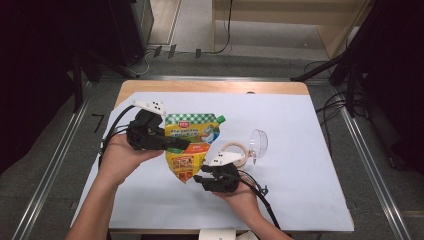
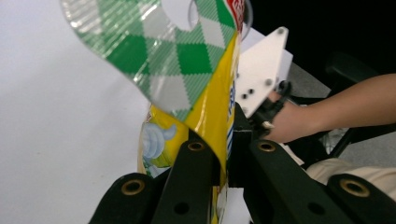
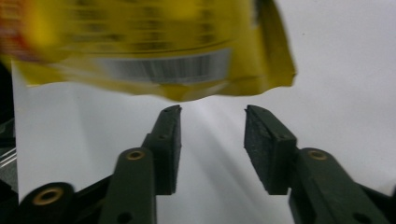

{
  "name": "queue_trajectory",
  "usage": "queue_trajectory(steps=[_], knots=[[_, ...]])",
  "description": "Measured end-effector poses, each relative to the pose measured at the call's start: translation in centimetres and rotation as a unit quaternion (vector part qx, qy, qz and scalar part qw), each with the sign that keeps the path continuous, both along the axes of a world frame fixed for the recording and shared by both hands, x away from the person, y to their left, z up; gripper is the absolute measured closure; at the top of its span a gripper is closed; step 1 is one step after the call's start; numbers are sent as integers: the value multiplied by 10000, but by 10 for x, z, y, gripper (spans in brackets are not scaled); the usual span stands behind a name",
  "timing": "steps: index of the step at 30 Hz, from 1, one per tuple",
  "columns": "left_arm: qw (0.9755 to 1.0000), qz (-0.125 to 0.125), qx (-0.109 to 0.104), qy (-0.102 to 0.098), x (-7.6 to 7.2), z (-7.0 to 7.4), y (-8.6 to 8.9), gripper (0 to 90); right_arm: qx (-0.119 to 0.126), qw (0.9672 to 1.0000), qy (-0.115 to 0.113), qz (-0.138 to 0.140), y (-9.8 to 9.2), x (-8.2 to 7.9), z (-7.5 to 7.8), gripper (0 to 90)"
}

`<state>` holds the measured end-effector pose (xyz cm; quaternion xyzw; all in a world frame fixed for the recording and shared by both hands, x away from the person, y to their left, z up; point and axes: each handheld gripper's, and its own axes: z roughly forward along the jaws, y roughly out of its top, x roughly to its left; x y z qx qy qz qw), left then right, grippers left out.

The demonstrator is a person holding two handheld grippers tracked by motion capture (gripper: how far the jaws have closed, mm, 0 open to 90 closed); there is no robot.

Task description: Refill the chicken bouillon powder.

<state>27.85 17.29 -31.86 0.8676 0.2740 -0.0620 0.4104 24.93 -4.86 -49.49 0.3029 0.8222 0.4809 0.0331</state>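
Glossy plastic pouch [image 1: 189, 145] – matt white paper sheet [image 1: 300, 150]

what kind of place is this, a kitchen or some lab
Most likely a lab or recording room, not a kitchen: a table under a plain white sheet, dark stands beside it, cables on the grey floor, and a pouch held in a hand-held gripper.

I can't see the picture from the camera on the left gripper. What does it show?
The left gripper has its two black jaws pinched shut on a green-checked and yellow pouch, which rises up from them over the white table cover. Behind it, on the right, a person's hand holds the other gripper, with its pale three-cornered plate.
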Motion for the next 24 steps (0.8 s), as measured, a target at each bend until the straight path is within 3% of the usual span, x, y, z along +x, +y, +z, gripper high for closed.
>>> queue_trajectory(steps=[3,8,14,18,24], knots=[[10000,-66,-20,62,-5,5,-4,900,2,9998,-175,-131,-2,-1,0,686],[9996,-156,-116,223,-8,6,-9,900,180,9991,-345,-170,-2,-3,3,673],[9990,100,-211,393,1,-3,-6,900,-190,9942,-1053,142,7,-17,6,650],[9991,217,-164,325,1,-7,-14,894,-341,9903,-1303,335,16,-28,8,640],[9993,295,-129,203,2,-13,-24,859,-273,9915,-1165,506,20,-34,10,642]])
